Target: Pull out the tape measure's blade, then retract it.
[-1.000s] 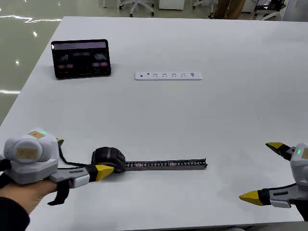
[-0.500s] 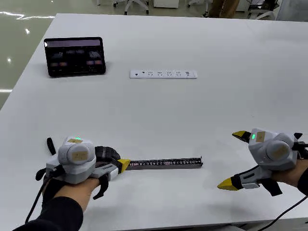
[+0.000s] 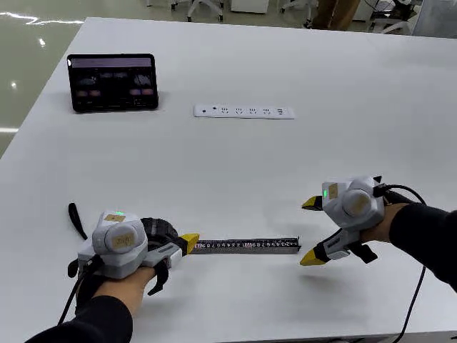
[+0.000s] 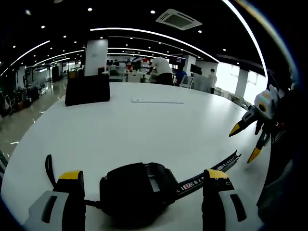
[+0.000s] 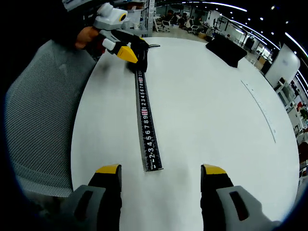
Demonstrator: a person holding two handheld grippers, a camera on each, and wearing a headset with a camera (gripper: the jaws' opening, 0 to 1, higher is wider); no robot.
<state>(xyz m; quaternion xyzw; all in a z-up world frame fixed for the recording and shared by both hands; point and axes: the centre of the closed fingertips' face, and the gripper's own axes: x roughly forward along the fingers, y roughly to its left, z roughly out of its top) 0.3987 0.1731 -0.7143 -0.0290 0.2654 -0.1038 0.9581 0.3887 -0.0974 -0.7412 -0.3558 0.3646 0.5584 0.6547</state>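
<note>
The right gripper (image 3: 310,231), jaws spread wide, hangs just off the free end of the blade (image 5: 146,127). The step looks like closing squarely on that tip and drawing straight along the blade's line, away from the case (image 3: 158,230) (a sideways tug would likely kink it). The left gripper (image 4: 144,174) stands open astride the case, gaps either side; it should probably clamp first. The case, black and rounded, sits near the table's (image 3: 285,164) front edge toward the left corner; the dark blade with pale numerals lies flat along that edge.
</note>
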